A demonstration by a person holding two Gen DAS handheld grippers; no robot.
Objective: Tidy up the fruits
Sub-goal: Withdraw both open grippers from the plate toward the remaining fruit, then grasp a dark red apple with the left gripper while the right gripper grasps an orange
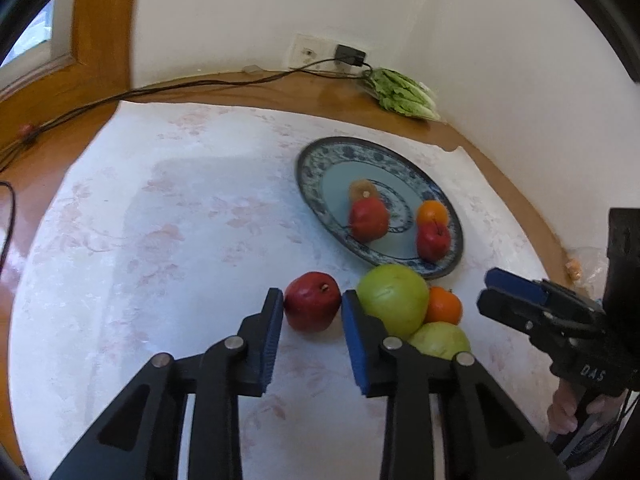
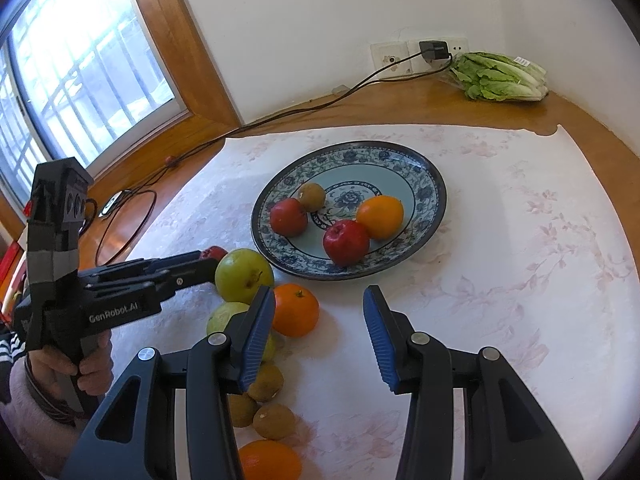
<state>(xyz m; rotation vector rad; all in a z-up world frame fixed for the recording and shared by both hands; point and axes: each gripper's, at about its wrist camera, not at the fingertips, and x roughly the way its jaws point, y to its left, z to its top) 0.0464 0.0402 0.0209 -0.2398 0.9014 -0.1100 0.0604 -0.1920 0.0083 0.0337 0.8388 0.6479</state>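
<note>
Nearest the right gripper, whose jaws gape wide on nothing above the cloth, lie brown kiwis and an orange. The left gripper has its jaws parted on either side of a pomegranate, apparently touching, though whether they grip it I cannot tell, with a green apple just beside. Farther along the bench, the patterned plate holds two red fruits, an orange and a kiwi.

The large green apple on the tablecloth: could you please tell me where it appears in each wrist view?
Left wrist view: large green apple sits lower centre-right, just beyond the left gripper.
Right wrist view: it sits centre-left.
Shared landmark: the blue-and-white patterned plate right behind it.
</note>
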